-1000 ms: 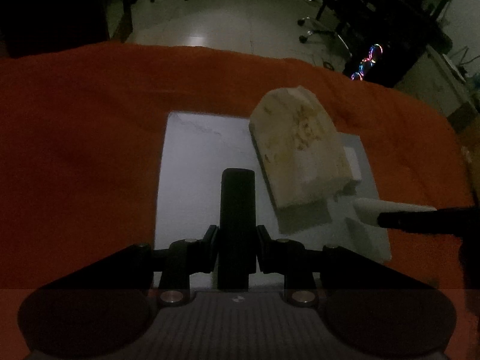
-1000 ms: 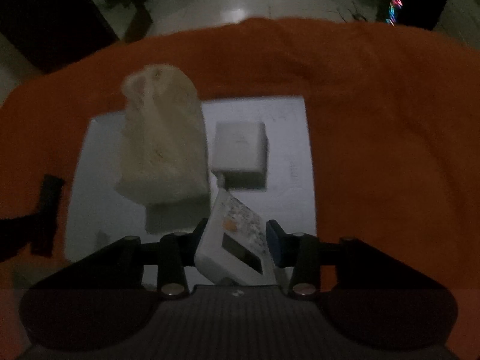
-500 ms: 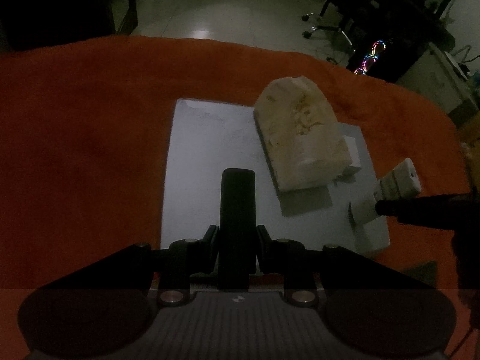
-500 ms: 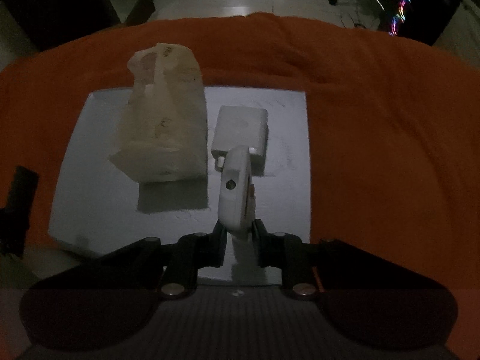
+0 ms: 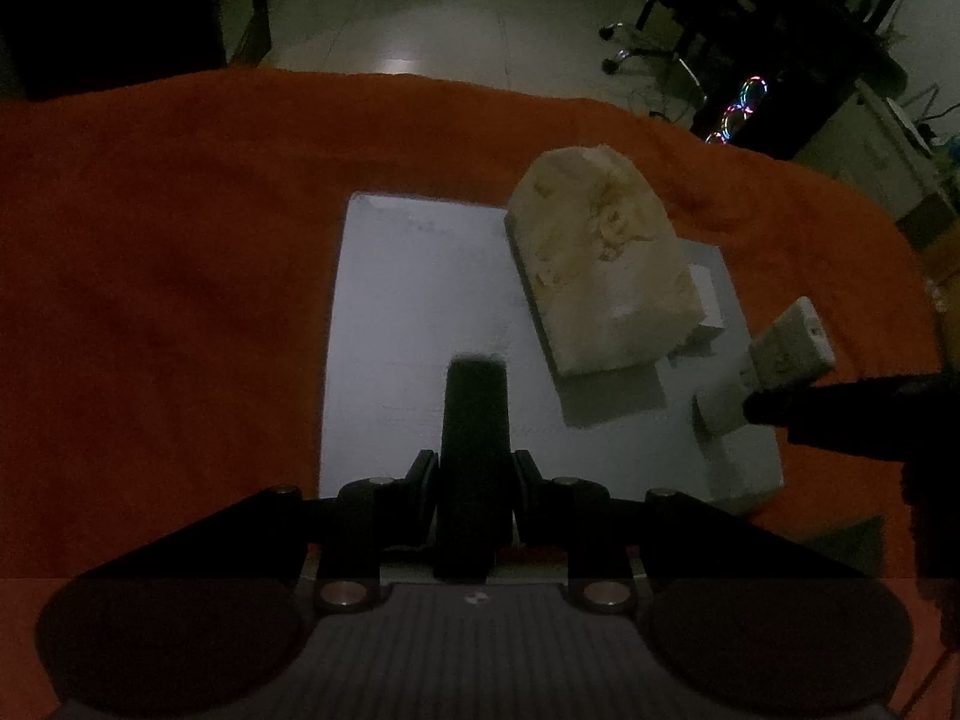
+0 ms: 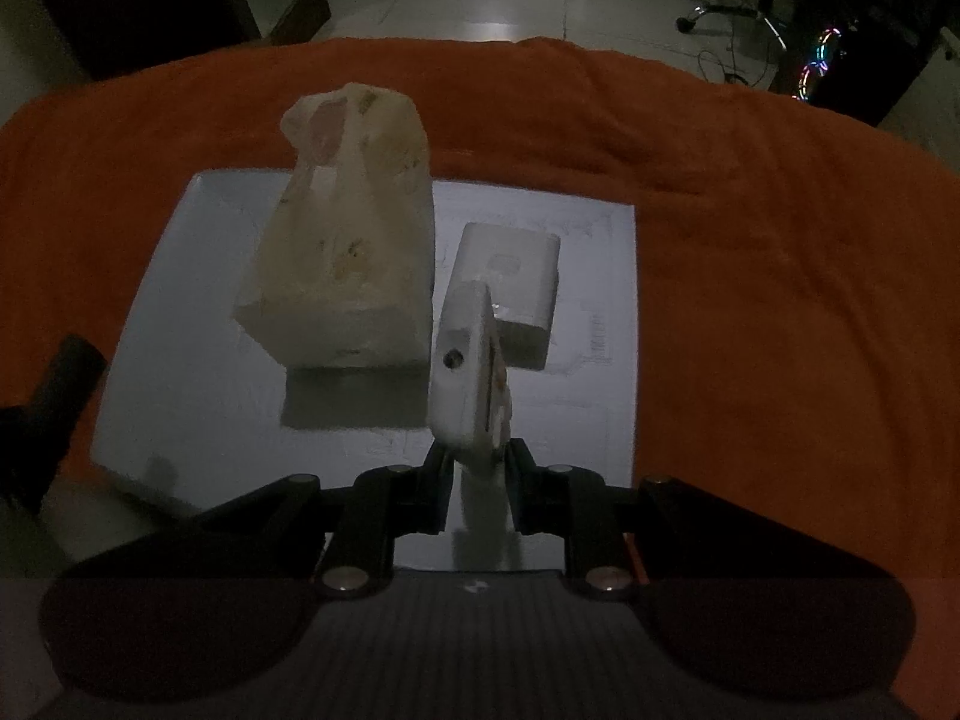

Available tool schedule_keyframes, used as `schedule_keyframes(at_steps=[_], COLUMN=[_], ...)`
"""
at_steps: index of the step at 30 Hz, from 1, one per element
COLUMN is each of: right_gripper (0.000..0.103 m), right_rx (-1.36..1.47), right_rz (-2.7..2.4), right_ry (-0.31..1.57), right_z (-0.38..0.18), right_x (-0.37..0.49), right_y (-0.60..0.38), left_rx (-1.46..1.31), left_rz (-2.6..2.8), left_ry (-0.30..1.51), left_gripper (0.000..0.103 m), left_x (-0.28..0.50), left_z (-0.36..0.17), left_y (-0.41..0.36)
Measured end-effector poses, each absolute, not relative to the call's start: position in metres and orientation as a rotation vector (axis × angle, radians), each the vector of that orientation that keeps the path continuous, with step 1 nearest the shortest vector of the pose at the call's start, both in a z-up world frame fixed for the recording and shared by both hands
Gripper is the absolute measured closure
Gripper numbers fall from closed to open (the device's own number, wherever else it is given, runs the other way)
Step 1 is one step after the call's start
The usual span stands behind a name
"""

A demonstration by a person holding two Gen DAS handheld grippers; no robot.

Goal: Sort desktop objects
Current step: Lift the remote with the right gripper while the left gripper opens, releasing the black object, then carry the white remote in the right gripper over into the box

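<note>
Dim light over an orange cloth spread across the table, with a pale grey board lying flat on it. Right gripper has its jaws pinched on a small white device, held edge-on above the board's near half; a round hole shows in its narrow side and orange markings run along its face. In the left wrist view the same device shows at the right, clear of the board's surface, with the right gripper's dark fingers reaching in from that edge. Left gripper is clamped on a dark, flat-ended bar that stands up between its jaws above the board's near edge; what the bar is cannot be made out. On the board, a cream tissue pack in crinkled plastic lies lengthwise, and just right of it sits a white square adapter block, near the pack but whether touching cannot be told. The held device overlaps the block's near corner in the right wrist view. Beyond the cloth: pale tiled floor, an office chair base, and a computer case with rainbow-lit fans.
</note>
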State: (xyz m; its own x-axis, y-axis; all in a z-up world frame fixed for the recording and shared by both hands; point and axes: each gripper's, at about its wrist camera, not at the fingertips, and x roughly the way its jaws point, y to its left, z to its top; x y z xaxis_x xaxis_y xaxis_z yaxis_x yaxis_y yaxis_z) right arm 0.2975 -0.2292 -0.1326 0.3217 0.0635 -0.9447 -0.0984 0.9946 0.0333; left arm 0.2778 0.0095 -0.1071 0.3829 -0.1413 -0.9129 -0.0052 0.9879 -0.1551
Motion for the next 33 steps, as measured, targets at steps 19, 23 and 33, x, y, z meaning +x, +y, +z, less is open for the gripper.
schedule_keyframes(at_steps=[19, 23, 33], right_gripper=[0.077, 0.077, 0.077], right_rx=[-0.139, -0.109, -0.043], right_rz=[0.173, 0.180, 0.217], right_ry=[1.165, 1.179, 1.123], right_z=[-0.153, -0.148, -0.095], right_x=[0.313, 0.312, 0.293], right_y=[-0.217, -0.219, -0.226], left_rx=[-0.144, -0.135, -0.086], left_rz=[-0.083, -0.095, -0.135], left_ry=[1.203, 1.211, 1.286], left_gripper=[0.082, 0.081, 0.067], left_x=[0.284, 0.285, 0.287], left_z=[-0.121, -0.122, -0.143], left_y=[0.013, 0.010, -0.016])
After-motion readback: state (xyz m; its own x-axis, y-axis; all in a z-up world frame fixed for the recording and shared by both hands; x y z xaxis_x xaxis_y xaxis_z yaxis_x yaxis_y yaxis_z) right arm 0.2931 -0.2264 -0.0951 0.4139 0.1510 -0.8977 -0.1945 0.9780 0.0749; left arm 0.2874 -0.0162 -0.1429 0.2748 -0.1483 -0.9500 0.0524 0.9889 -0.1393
